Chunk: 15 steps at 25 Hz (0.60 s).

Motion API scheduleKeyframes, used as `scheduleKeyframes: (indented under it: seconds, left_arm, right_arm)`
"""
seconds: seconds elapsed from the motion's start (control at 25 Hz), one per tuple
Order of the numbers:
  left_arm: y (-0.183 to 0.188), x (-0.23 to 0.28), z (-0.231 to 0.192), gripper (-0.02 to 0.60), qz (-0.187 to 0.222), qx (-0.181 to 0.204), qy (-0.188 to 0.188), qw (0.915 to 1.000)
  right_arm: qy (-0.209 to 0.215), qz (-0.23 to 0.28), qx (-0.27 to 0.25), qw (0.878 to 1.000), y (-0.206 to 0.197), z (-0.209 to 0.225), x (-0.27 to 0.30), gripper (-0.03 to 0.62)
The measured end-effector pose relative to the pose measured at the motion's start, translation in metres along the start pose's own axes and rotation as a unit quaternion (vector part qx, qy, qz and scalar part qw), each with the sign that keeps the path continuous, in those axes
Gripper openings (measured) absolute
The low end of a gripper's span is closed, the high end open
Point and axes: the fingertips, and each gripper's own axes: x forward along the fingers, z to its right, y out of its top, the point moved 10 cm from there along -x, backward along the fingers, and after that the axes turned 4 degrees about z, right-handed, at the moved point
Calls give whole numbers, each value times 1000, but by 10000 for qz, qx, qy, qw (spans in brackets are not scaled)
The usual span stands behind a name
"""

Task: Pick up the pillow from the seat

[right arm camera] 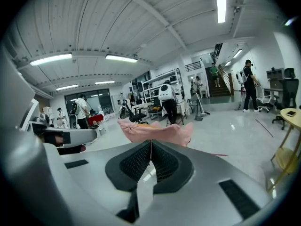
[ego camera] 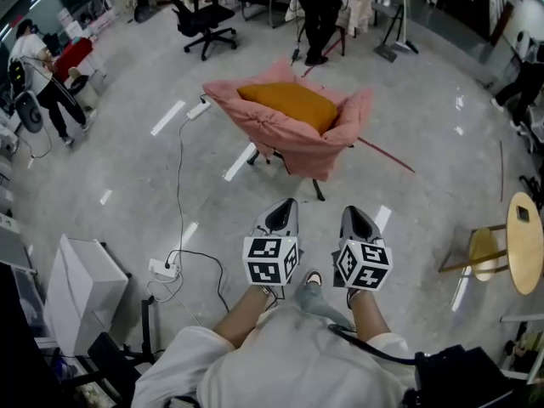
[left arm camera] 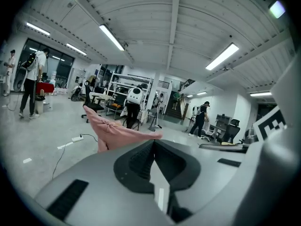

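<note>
An orange pillow [ego camera: 287, 105] lies on the seat of a chair draped in pink cloth [ego camera: 289, 138], some way ahead of me on the floor. My left gripper [ego camera: 285, 206] and right gripper [ego camera: 351, 215] are held side by side well short of the chair, both shut and empty. In the left gripper view the pink chair [left arm camera: 110, 134] shows just past the shut jaws of the left gripper [left arm camera: 154, 142]. The pink chair [right arm camera: 155, 131] also sits beyond the right gripper [right arm camera: 151, 142] in the right gripper view; the pillow barely shows there.
A white cable with a power strip [ego camera: 164, 269] runs across the floor at the left, beside a white box [ego camera: 83, 291]. A round wooden table [ego camera: 524, 243] and stool [ego camera: 484, 253] stand at the right. Office chairs [ego camera: 204, 19] and a person [ego camera: 319, 11] are behind the chair.
</note>
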Motion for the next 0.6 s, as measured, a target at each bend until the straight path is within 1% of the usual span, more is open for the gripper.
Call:
scheduleKeyframes:
  seconds: [0.24,0.44,0.52,0.6]
  left_arm:
    - [11,57,22,8,-22,31,95,9999]
    - [15,108,39,9,-90,74,217,9997]
    - [15,118,43,8,-110,66,261,9996]
    - [13,118,44,8,-118,78,259,9996]
  right_arm:
    - [69,44,-20,10000,29,55,38,31]
    - [85,-10,86,9999,45,109,71,31]
    - [87,-51,115,9999,47,122,78,31]
    - [64,-66,148,9998,45,126,79,31]
